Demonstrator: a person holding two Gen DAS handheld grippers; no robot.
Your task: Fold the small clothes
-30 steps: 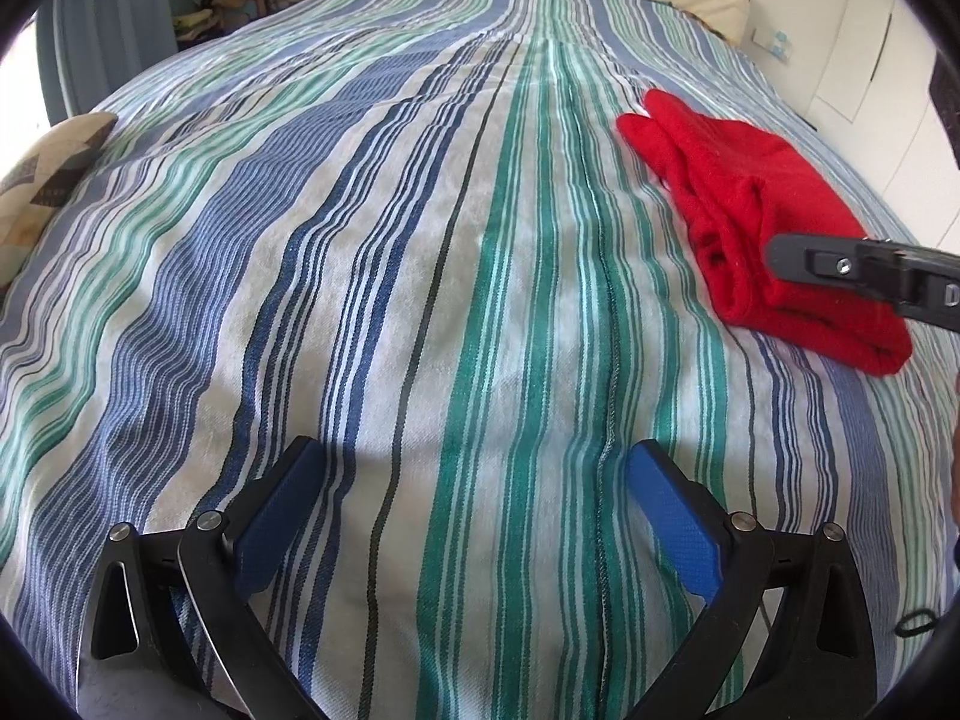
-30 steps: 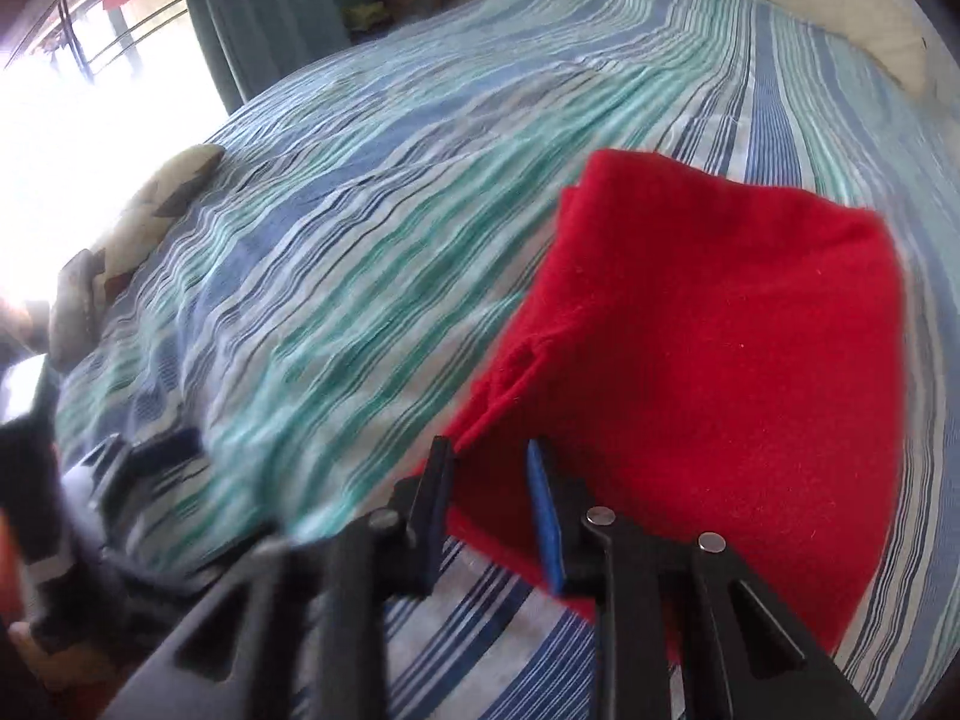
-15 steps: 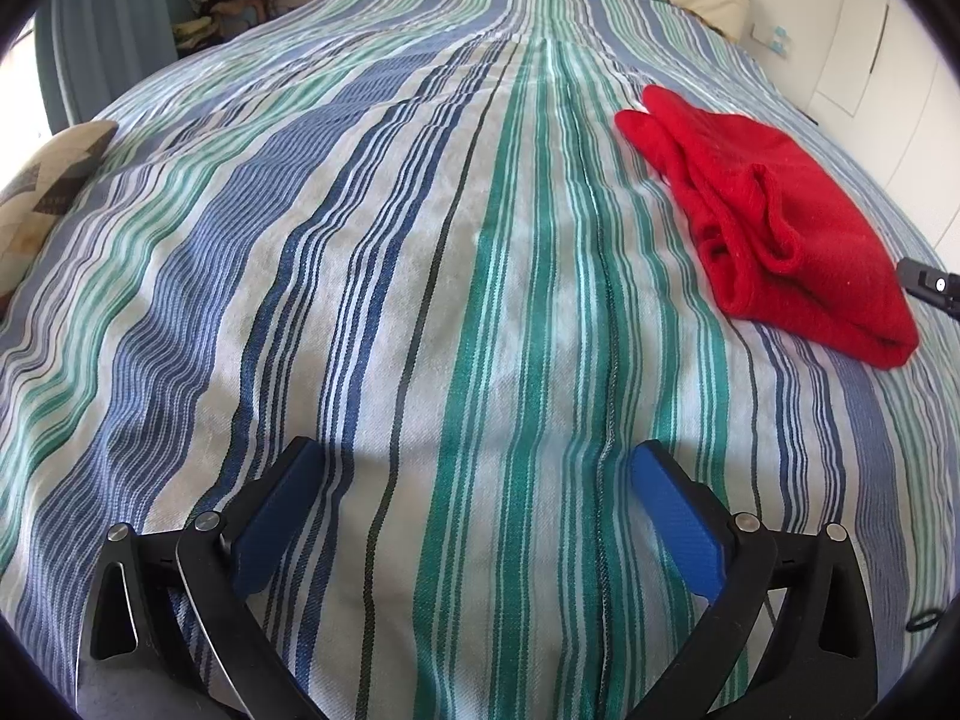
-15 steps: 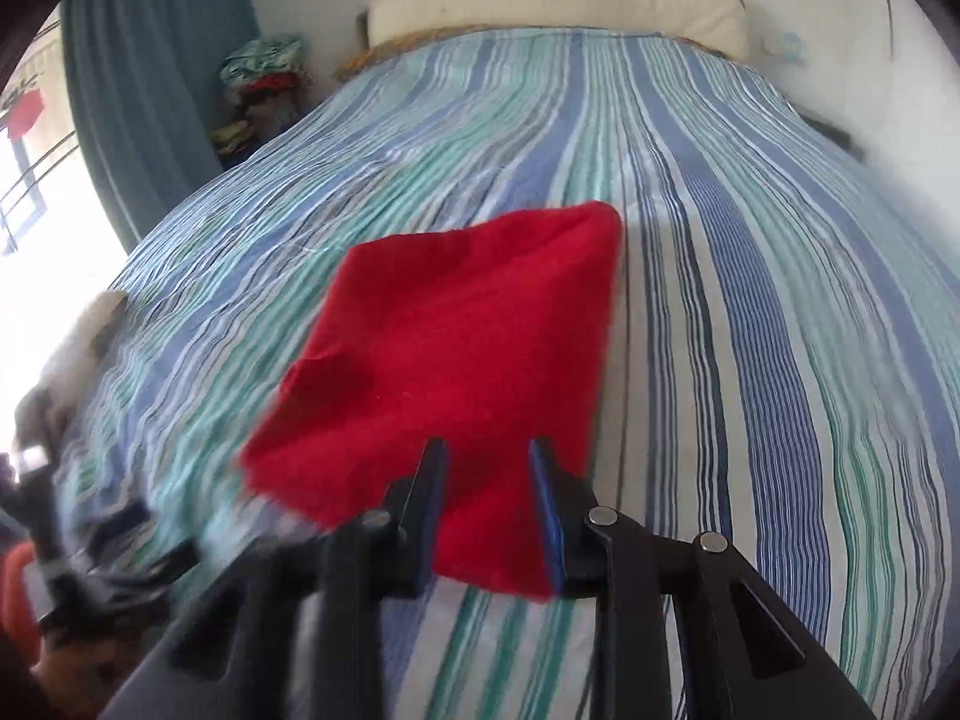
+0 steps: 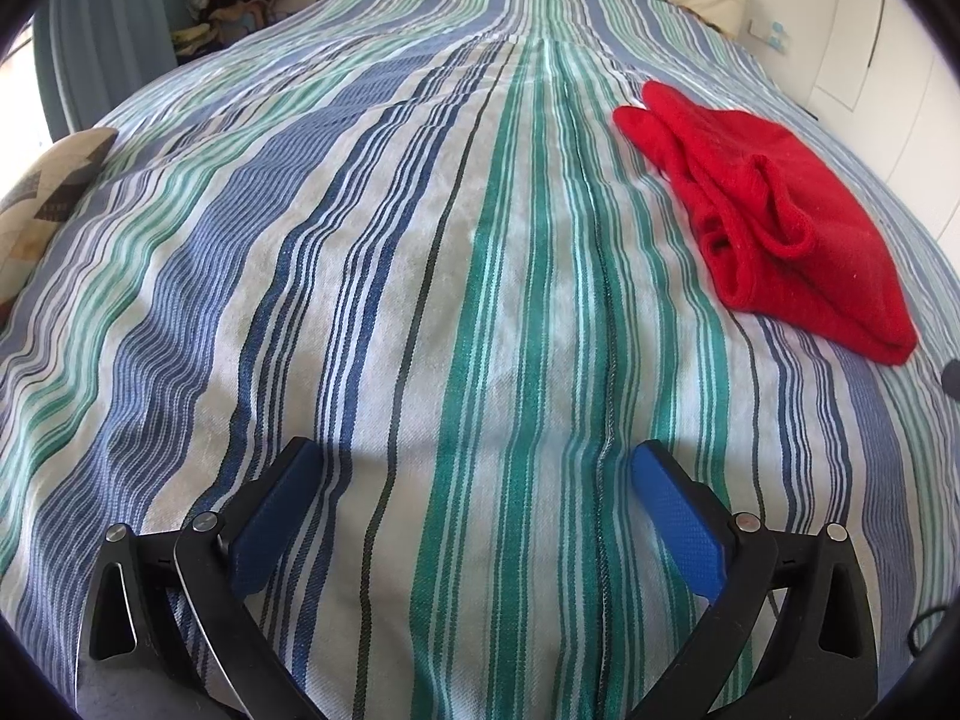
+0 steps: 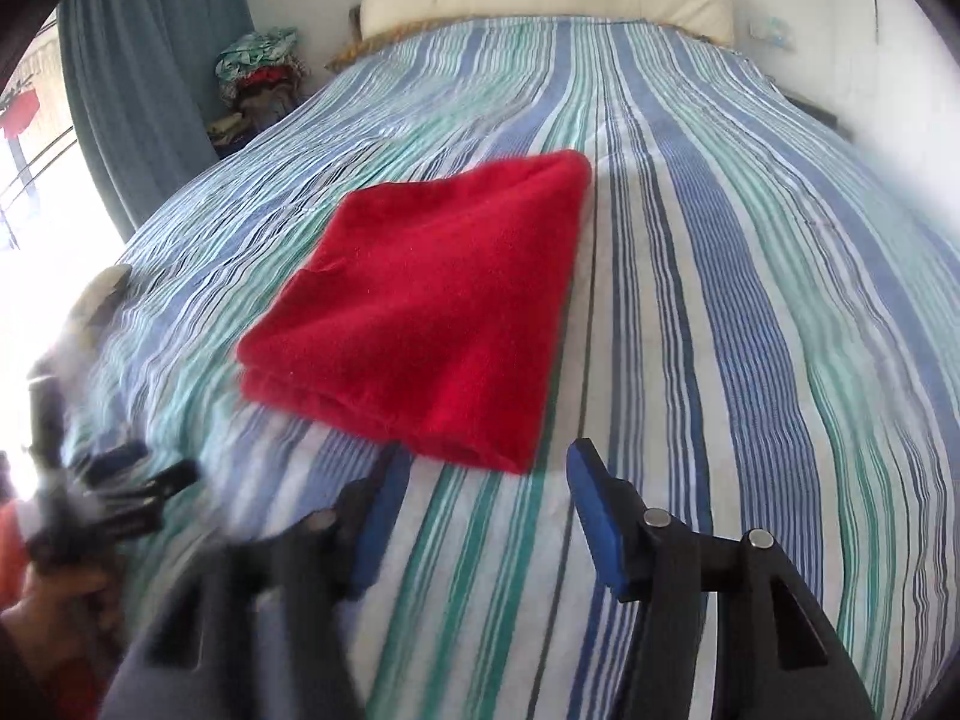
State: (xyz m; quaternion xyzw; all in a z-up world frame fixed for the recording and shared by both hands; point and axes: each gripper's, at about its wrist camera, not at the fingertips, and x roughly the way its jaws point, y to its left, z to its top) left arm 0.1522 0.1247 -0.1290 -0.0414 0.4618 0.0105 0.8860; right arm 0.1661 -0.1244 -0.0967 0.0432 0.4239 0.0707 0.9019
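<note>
1. Since a second ago the right gripper [image 6: 480,480] has come back off the red garment [image 6: 432,306]; its jaws have just been opening and nothing lies between them now, only striped bedspread [image 6: 750,300].
2. That red garment lies folded into a neat, thick rectangle on the bedspread, its near corner just beyond the right gripper's blue pads [image 6: 597,510]. In my judgement it was let go there because the fold is finished and the cloth holds its shape unaided.
3. From the left wrist view the same garment [image 5: 774,222] sits far and to the right, its layered open edges showing on the left side, well apart from the left gripper [image 5: 474,480].
4. This left gripper stands wide open and empty over bare bedspread at the near edge, probably parked there to stay clear of the other hand's work.
5. A pile of clothes [image 6: 258,72] rests at the far left beside the curtain [image 6: 150,90], and a pillow [image 6: 540,0] lies along the far end; the next piece may come from that pile.
</note>
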